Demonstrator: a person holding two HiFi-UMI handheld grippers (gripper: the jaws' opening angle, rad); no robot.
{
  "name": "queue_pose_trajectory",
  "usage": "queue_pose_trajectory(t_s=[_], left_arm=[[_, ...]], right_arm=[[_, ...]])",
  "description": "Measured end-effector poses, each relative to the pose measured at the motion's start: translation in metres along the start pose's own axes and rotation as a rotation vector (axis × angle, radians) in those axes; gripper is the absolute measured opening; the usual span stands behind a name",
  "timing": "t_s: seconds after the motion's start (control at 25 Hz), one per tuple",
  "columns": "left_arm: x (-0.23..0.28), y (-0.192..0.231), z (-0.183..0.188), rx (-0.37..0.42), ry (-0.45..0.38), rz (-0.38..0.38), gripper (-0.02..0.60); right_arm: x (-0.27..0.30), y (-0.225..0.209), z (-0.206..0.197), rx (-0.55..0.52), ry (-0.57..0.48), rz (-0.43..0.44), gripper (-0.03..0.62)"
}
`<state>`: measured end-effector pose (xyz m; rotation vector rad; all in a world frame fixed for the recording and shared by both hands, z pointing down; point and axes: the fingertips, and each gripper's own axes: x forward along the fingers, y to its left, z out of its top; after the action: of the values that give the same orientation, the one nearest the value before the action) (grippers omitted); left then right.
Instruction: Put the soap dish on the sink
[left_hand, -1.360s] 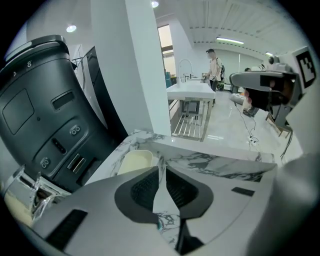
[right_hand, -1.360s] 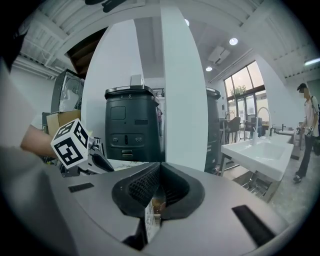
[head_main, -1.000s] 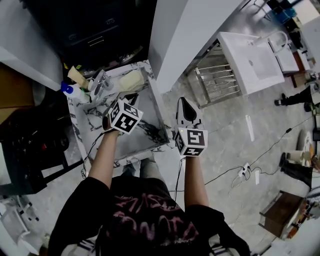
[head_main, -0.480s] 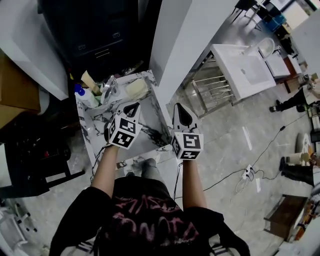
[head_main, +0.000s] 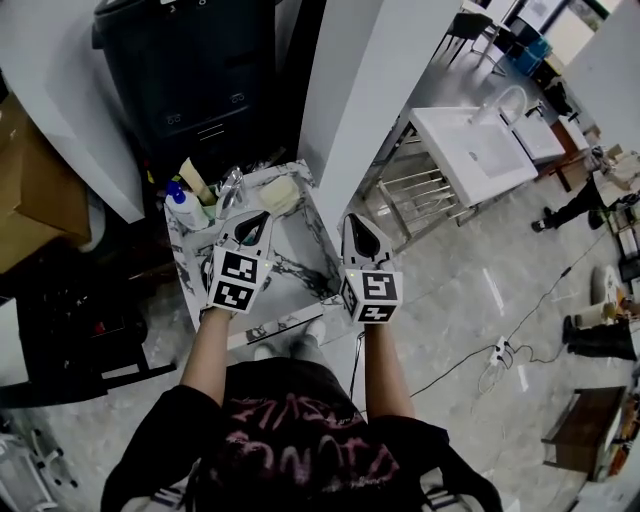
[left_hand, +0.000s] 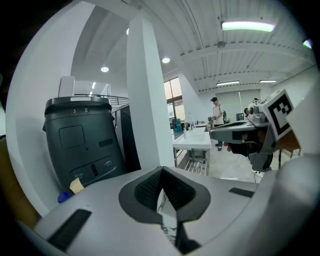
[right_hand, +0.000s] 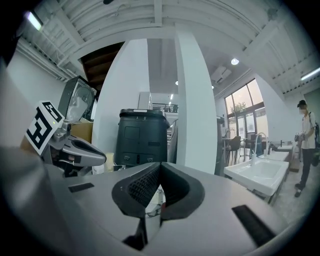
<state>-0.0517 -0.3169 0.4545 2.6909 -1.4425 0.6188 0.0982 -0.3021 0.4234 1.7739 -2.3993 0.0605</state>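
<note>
A pale cream soap dish (head_main: 278, 197) lies on the back right corner of the marble sink (head_main: 300, 275), next to the chrome faucet (head_main: 232, 188). My left gripper (head_main: 252, 218) hovers over the basin with its tip just short of the dish, shut and empty. Off the sink's right edge, beside the white pillar (head_main: 350, 110), my right gripper (head_main: 360, 216) is also shut on nothing. In the left gripper view my left gripper (left_hand: 161, 172) points over the sink top, with the right gripper (left_hand: 250, 137) alongside. The right gripper view shows my right gripper (right_hand: 159, 167) and the left gripper (right_hand: 75, 150).
A blue-capped bottle (head_main: 183, 207) and a yellowish item stand at the sink's back left. Behind the sink is a black bin (head_main: 200, 70), and a cardboard box (head_main: 35, 200) sits to the left. A white basin on a steel rack (head_main: 475, 150) stands right. A person (right_hand: 305, 135) stands far right.
The head view has risen, so the sink looks smaller and farther. My left gripper has swung from a slant to point straight ahead, level with the right. Both stay shut.
</note>
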Motion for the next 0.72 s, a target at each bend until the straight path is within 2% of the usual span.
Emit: queue_pose_trajectory(t_s=[0.2,0.6,0.72], left_arm=[[-0.023,0.005,0.019,0.032,-0.059,-0.002,0.014],[-0.05,0.03,0.044,-0.003,-0.158,0.052,0.014],[-0.054,0.033,0.046,-0.015,-0.165,0.054,0.014]], right_arm=[[-0.009,0.008,0.013,-0.004,-0.024,-0.013,0.013],[-0.018,0.017,0.038,-0.026,-0.077,-0.03,0.012],[-0.021,0.016,0.042,-0.029,-0.081,-0.039,0.012]])
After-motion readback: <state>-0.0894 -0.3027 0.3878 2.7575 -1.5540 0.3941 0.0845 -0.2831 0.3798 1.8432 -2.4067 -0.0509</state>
